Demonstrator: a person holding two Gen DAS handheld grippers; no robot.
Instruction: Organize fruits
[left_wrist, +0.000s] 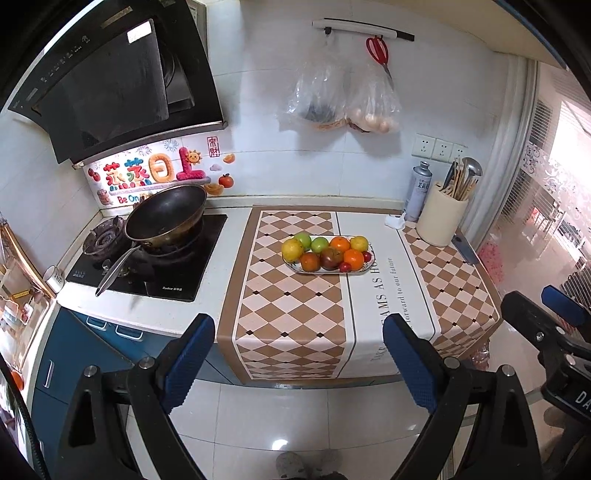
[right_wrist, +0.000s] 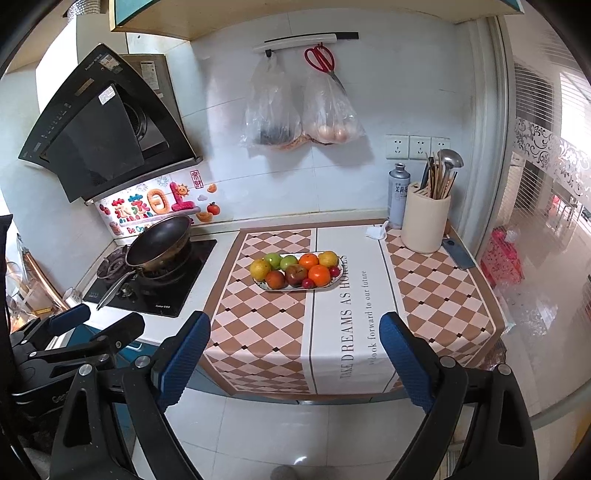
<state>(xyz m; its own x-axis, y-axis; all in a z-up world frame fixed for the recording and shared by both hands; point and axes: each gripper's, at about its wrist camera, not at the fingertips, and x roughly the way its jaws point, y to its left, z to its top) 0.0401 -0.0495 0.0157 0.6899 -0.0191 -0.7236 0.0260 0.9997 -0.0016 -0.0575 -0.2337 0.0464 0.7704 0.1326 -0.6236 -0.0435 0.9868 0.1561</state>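
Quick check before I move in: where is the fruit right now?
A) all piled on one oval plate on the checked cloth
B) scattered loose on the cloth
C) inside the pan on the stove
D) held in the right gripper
A: the fruit sits together on the oval plate on the checked cloth; the pan holds none, and the right gripper is open and empty.

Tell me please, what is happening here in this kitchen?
A person holds a tool in each hand in front of the counter. The left tool and the right tool are both open and hold nothing. All the fruit lies together on one plate on the checkered cloth, away from both tools. A pan sits on the stove beside it.
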